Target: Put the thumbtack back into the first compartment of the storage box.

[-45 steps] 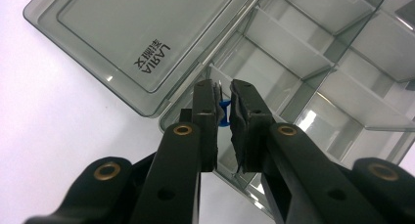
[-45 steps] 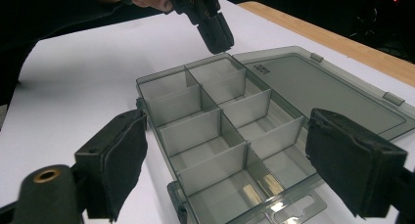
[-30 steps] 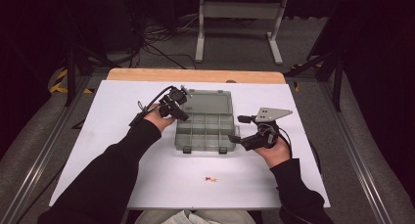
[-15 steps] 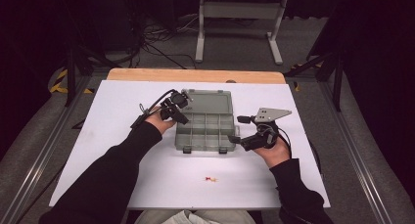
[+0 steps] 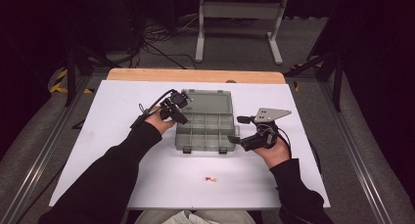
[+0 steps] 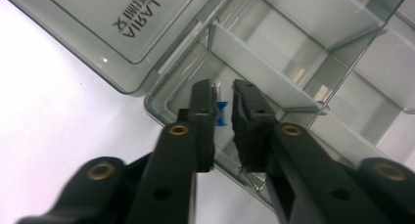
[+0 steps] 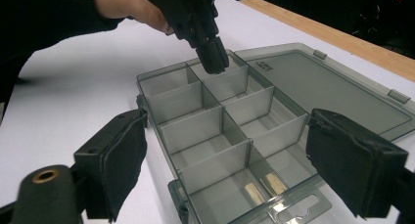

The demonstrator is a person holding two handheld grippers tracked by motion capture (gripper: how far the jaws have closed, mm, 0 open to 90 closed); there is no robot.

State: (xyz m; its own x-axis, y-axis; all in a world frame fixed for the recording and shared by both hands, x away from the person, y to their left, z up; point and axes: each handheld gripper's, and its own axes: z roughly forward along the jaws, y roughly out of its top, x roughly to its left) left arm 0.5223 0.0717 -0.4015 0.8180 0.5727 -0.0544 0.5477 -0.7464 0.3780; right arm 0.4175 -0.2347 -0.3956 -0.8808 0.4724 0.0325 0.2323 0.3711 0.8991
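A clear grey compartment box (image 5: 205,133) lies open mid-table, its lid (image 5: 209,101) flat behind it. My left gripper (image 5: 182,119) points down into the far-left compartment (image 6: 195,72). Its jaws stand a narrow gap apart around a small blue piece (image 6: 221,114); the left gripper (image 6: 224,92) looks shut on it. The left gripper (image 7: 215,63) also hangs over that compartment in the right gripper view. My right gripper (image 5: 238,129) is wide open at the box's right end, and the right gripper (image 7: 240,155) straddles the near end of the box (image 7: 220,131) without touching it.
Small red and yellow pieces (image 5: 210,179) lie on the white tabletop (image 5: 122,97) in front of the box. A wooden strip (image 5: 195,76) runs along the far edge. Both forearms come in from below. Table legs and cables stand on the floor beyond.
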